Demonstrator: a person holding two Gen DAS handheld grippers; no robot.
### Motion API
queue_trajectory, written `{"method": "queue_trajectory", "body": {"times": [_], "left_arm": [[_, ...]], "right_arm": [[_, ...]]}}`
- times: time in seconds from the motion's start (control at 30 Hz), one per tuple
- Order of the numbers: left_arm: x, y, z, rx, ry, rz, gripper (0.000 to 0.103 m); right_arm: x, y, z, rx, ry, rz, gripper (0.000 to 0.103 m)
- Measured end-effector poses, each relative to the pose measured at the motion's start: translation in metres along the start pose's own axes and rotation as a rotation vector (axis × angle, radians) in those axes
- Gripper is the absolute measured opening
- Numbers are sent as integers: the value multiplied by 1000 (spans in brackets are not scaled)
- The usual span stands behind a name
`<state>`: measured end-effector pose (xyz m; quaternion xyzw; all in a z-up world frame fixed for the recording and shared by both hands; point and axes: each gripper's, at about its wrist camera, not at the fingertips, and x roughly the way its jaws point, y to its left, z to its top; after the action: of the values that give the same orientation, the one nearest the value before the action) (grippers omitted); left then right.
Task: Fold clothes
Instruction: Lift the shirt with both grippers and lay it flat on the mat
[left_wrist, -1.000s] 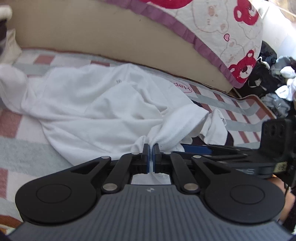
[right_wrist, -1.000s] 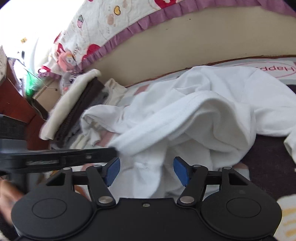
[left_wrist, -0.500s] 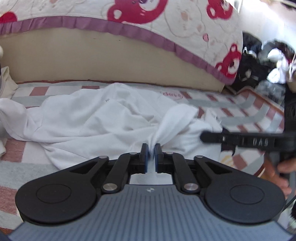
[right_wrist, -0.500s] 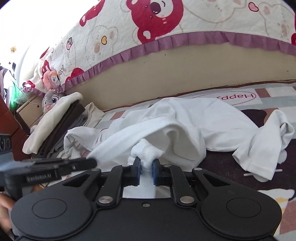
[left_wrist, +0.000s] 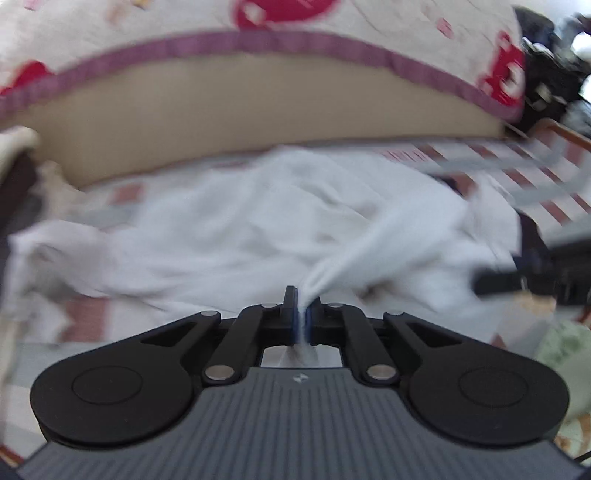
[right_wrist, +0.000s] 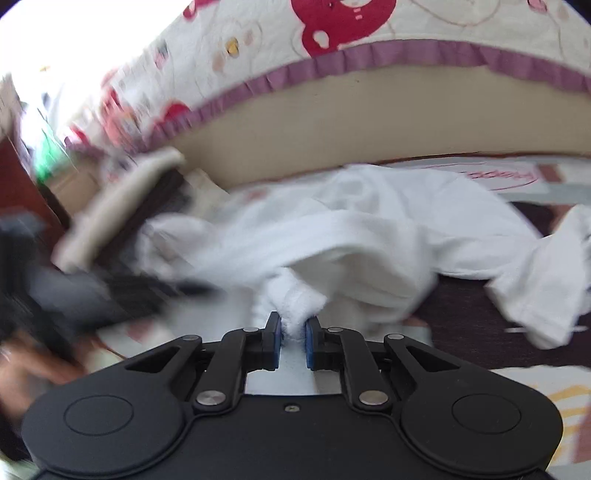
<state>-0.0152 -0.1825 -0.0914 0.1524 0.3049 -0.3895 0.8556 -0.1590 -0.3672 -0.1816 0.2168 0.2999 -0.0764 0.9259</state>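
The white garment (left_wrist: 258, 236) lies crumpled on the striped mat (left_wrist: 535, 173), spread along the mat's far edge where it meets the beige bed base (left_wrist: 240, 125). One sleeve trails toward the mat's right side in the right wrist view.

The left gripper (left_wrist: 302, 317) is pressed nearly together, pinching a thin fold of the garment that rises taut from its pads. The right gripper (right_wrist: 293, 334) clamps a thicker bunched wad of the same fabric between its blue pads (right_wrist: 276, 341).

A bear-print quilt (right_wrist: 369, 33) with a purple frill hangs over the bed base. At the mat's left end sits what appears to be a stack of folded clothes (right_wrist: 122, 206); motion blur prevents confirmation.
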Motion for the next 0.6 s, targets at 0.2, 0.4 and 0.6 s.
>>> {"method": "queue_trajectory", "body": {"times": [0.2,0.4,0.6], "left_arm": [[-76,81,38,-87,-216,322,4],[-145,121,18,-123,-362,482,5],[-147,130,-43,-159,-198,364,5]], "right_arm": [[-21,-22,24,47,-62,-204,12],[-111,-30,59,141,-304,-181,11],[-127,-53,28,205,-154,-166,11]]}}
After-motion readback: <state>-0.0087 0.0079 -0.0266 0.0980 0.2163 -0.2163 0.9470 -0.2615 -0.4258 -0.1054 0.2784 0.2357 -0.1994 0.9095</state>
